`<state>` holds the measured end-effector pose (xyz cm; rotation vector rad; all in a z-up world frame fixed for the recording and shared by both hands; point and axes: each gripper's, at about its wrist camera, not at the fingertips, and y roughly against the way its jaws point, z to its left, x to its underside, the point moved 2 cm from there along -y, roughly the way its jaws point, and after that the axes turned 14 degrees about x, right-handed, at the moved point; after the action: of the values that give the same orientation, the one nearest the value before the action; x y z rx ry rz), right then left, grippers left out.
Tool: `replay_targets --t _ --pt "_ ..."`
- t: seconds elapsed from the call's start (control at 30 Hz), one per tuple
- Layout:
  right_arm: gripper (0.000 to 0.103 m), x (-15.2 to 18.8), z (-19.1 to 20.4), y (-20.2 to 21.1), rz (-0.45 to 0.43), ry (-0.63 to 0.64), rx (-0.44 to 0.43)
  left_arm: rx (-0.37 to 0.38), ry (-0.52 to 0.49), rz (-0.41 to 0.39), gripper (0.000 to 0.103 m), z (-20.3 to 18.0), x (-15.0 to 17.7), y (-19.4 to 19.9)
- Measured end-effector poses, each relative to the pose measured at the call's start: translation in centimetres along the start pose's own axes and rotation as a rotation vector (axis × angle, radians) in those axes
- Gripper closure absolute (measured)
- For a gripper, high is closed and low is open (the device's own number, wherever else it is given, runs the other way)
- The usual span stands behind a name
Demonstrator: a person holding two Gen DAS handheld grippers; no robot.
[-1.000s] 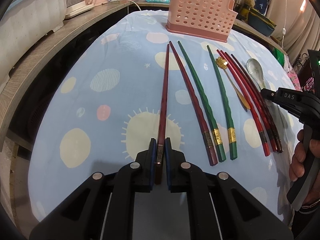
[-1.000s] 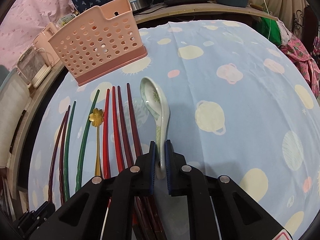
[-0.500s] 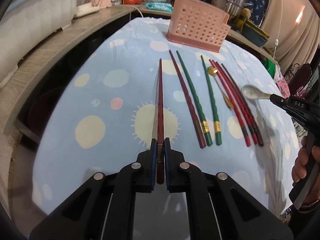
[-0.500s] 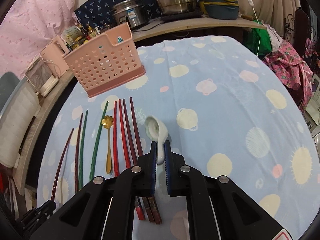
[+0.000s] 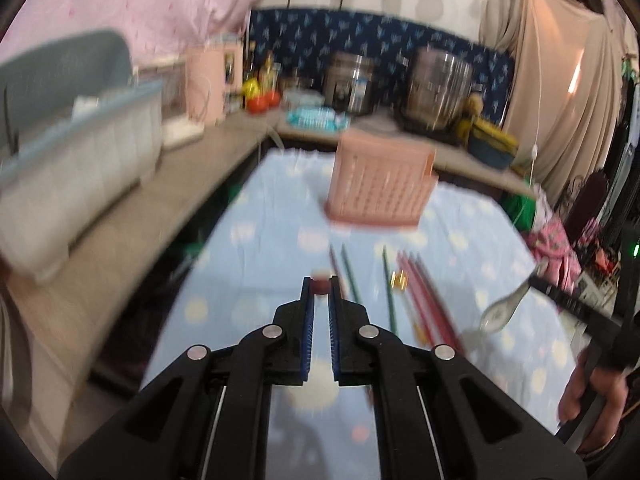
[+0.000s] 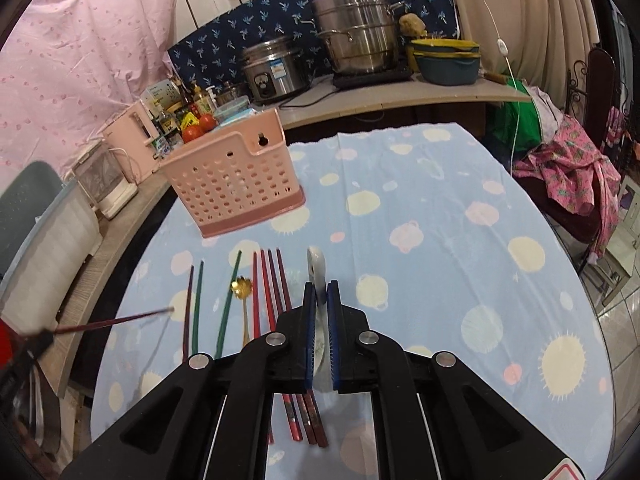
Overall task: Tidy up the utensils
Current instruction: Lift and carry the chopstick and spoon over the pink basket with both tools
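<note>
— left tool [image 5: 321, 285]?
— clamped on a dark red chopstick [image 5: 320, 285], raised above the table [image 6: 440, 208].
— right tool [image 6: 320, 292]?
— clamped on the white spoon [image 6: 316, 266], up off the cloth, near the pink basket [image 6: 236, 184].

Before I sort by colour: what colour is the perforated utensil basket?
Pink; the utensil basket shows sharpest in the right wrist view.

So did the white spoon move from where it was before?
Yes. The white spoon went up off the tablecloth, shut in the right gripper, beside the red chopsticks lying flat, and it now points toward the pink basket.
</note>
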<state>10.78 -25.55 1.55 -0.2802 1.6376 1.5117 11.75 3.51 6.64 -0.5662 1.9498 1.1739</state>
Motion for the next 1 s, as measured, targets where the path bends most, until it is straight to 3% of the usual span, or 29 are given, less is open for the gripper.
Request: replay_targets --t 0.23,0.53,0.77,1.0 --pt "0.097 -5.7 1.7 -0.5 -0.055 0.004 -0.064 0.006 -0.054 -0.140 0.096 -0.8 -9.0 -0.7" --pt "0.097 -15.6 5.6 -3.6 -0.137 0.018 -0.119 0.051 -0.109 -0.315 0.096 -2.9 -20.4 -3.5" --pt "0.097 -19.9 8.0 -8.4 -0.126 0.005 -0.149 0.042 -0.087 -0.334 0.096 -2.4 -23.6 -9.3" --pt "0.097 -19.7 9.1 -13.4 -0.048 0.027 -0.141 0.035 -0.029 -0.231 0.096 0.6 -21.7 -15.6"
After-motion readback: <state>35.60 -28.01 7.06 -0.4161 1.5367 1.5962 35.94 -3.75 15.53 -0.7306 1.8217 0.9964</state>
